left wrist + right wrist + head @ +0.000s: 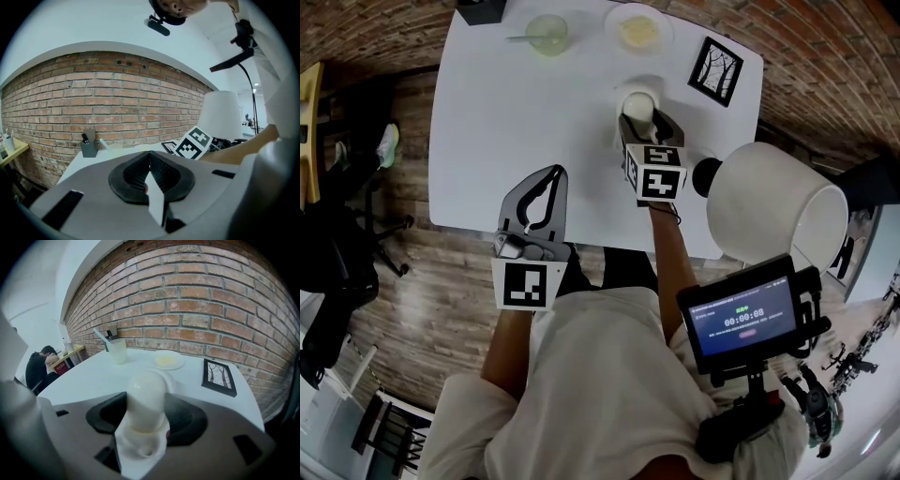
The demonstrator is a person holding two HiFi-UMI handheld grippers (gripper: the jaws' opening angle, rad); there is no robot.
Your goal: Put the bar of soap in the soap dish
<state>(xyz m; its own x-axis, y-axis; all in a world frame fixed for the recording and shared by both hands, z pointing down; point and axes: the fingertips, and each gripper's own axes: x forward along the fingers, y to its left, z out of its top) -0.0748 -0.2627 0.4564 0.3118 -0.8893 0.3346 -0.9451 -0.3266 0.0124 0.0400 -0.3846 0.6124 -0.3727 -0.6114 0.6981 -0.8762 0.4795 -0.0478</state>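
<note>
White bench (487, 112) against a brick wall (825, 56); wood floor (422, 272) at frame left. On the bench: one cup (548, 35), one plate (637, 30), one framed picture (715, 70), one pen holder (480, 9), one white dish (643, 86); one lamp shade (778, 202) at frame right. Right gripper (639, 120) fingers clamp the one bar of soap (638, 105), upper centre, at the white dish's near edge; left gripper (551, 178) fingers closed on nothing.

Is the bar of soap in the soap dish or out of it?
Out. The bar of soap is clamped between the right gripper's jaws; the soap dish sits just beyond it.
</note>
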